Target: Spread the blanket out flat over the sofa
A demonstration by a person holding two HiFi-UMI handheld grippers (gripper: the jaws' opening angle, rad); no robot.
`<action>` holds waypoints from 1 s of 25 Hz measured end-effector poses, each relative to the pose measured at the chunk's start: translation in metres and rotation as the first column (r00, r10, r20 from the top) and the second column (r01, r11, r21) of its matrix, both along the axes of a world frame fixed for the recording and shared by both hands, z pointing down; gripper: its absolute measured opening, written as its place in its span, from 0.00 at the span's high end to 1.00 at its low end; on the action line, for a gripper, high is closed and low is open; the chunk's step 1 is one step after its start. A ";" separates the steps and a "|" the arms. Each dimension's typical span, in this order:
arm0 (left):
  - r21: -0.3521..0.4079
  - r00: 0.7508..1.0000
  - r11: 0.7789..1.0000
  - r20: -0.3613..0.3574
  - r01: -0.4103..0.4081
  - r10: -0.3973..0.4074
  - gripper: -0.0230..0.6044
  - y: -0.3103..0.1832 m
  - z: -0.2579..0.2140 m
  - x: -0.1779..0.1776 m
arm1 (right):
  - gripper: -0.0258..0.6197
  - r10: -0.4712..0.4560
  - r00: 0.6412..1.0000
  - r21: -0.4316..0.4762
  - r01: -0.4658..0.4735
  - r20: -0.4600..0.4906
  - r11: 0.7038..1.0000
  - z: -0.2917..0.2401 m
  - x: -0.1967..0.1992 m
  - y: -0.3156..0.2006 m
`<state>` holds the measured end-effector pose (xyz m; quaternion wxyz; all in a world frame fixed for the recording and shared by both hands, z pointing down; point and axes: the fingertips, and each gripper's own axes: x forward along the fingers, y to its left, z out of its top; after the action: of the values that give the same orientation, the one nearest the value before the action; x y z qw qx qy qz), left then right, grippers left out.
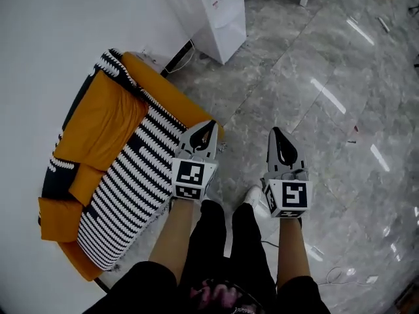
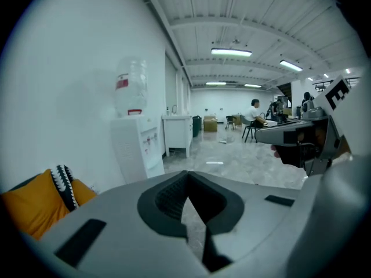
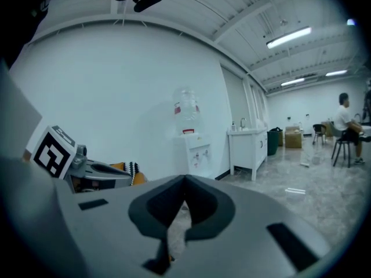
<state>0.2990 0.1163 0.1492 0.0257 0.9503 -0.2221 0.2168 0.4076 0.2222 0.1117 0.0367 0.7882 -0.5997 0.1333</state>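
The black-and-white striped blanket (image 1: 141, 175) lies spread along the orange sofa (image 1: 105, 123), from the backrest top down over the seat to the near end. Orange cushions show beside it on the left. My left gripper (image 1: 208, 124) hangs just off the sofa's right edge, its jaws shut with nothing between them (image 2: 194, 219). Further right, over the marble floor, my right gripper (image 1: 276, 131) is also shut and empty (image 3: 168, 230). A corner of the sofa (image 2: 35, 207) with the blanket's (image 2: 64, 184) edge shows low left in the left gripper view.
A white water dispenser (image 1: 219, 12) stands against the wall beyond the sofa, with a white cabinet (image 2: 177, 133) behind it. A person (image 3: 345, 126) sits at desks far off. A cable (image 1: 340, 277) lies on the floor at lower right. My own legs and a white shoe (image 1: 255, 198) are below the grippers.
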 end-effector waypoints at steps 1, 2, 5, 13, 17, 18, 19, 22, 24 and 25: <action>0.016 1.000 1.000 -0.014 0.010 -0.010 0.95 -0.004 -0.015 -0.002 | 0.93 -0.003 1.000 0.010 0.003 -0.006 1.000 -0.011 -0.002 -0.003; 0.033 0.999 0.999 -0.029 0.023 -0.022 0.95 -0.007 -0.029 -0.005 | 0.93 -0.006 1.000 0.021 0.006 -0.011 1.000 -0.022 -0.004 -0.006; 0.090 0.995 0.993 -0.078 0.071 -0.064 0.95 -0.018 -0.072 -0.017 | 0.93 -0.024 1.000 0.060 0.025 -0.018 0.998 -0.053 -0.011 -0.017; 0.134 0.967 0.968 -0.169 0.214 -0.191 0.95 -0.039 -0.145 -0.066 | 0.93 -0.081 0.996 0.125 0.086 -0.045 0.988 -0.119 -0.033 -0.042; 0.162 0.948 0.947 -0.206 0.276 -0.241 0.95 -0.043 -0.179 -0.086 | 0.93 -0.108 0.991 0.156 0.119 -0.076 0.981 -0.153 -0.040 -0.049; 0.172 0.942 0.941 -0.224 0.290 -0.249 0.95 -0.044 -0.190 -0.087 | 0.93 -0.113 0.990 0.164 0.126 -0.087 0.978 -0.161 -0.041 -0.051; 0.178 0.936 0.937 -0.242 0.301 -0.254 0.95 -0.045 -0.200 -0.089 | 0.93 -0.117 0.988 0.172 0.134 -0.104 0.976 -0.170 -0.042 -0.053; 0.189 0.930 0.931 -0.263 0.311 -0.257 0.95 -0.043 -0.222 -0.095 | 0.93 -0.131 0.982 0.188 0.155 -0.135 0.970 -0.190 -0.052 -0.057; 0.211 0.930 0.926 -0.265 0.313 -0.254 0.95 -0.039 -0.235 -0.099 | 0.93 -0.138 0.981 0.197 0.163 -0.136 0.967 -0.200 -0.059 -0.056; 0.220 0.928 0.922 -0.270 0.319 -0.257 0.95 -0.037 -0.241 -0.101 | 0.93 -0.140 0.981 0.204 0.166 -0.134 0.965 -0.205 -0.061 -0.055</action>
<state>0.1984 0.0798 -0.0917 -0.0410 0.9209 -0.3822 0.0649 0.3464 0.1674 -0.0937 -0.0026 0.7452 -0.6666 0.0176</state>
